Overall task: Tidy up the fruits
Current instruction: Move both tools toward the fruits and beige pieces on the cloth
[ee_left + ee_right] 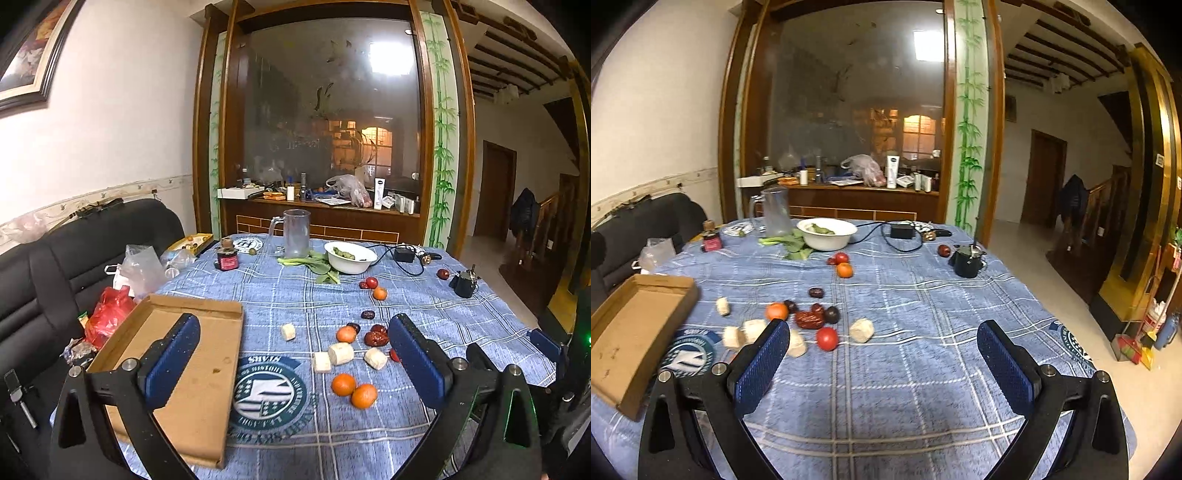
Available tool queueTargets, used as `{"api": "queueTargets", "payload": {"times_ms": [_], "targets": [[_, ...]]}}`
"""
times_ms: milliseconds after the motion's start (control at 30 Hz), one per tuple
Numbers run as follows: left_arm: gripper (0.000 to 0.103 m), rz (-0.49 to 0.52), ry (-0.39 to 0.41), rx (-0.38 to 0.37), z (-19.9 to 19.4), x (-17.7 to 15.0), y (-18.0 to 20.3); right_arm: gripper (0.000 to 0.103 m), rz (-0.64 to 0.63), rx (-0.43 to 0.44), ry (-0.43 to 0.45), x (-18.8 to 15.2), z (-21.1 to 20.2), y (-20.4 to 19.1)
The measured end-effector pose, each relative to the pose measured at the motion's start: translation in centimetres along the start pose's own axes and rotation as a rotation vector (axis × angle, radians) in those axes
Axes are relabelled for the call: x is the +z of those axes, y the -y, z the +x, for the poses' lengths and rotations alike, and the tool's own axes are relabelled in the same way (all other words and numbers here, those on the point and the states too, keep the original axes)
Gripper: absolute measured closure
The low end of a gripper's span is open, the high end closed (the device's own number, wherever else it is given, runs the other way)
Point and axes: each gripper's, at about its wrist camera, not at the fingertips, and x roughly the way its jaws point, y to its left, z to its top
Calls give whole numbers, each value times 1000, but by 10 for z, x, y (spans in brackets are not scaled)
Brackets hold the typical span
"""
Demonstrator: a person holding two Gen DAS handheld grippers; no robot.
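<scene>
Scattered fruits [354, 354] beside cardboard tray [207, 369] on plaid tablecloth [332, 302]

Bench [424, 314], covered by a blue plaid cloth. Far end: clear glass pitcher [295, 233], upright; white bowl [351, 257] holding green pieces, with leafy greens [317, 266] laid just beside it; small dark bottle [226, 255] with a red label; black power adapter [403, 254] with its cord. Right edge: dark pot [967, 260]. Black sofa [92, 236] is placed left of the bench, with a red plastic bag [109, 314] and clear bags [142, 267] on it. A framed picture [33, 51] is hung on the wall.
</scene>
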Motion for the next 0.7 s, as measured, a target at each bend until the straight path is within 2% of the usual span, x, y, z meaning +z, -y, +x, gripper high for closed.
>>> {"api": "queueTargets", "payload": {"times_ms": [167,400,533,700], "targets": [[1,-5,24,20,-20,-4,-7,0,-4,32,-6,-8,-17,-6],[0,8,18,17,-18,-6,-4,0,-34,55,14,-14,-24,-13],[0,17,-22,6,-4,-13,0,0,-38,60,-8,-20,-14,-13],[0,19,-109,4,25,-28,1,0,-25,68,-61,-31,5,-8]]}}
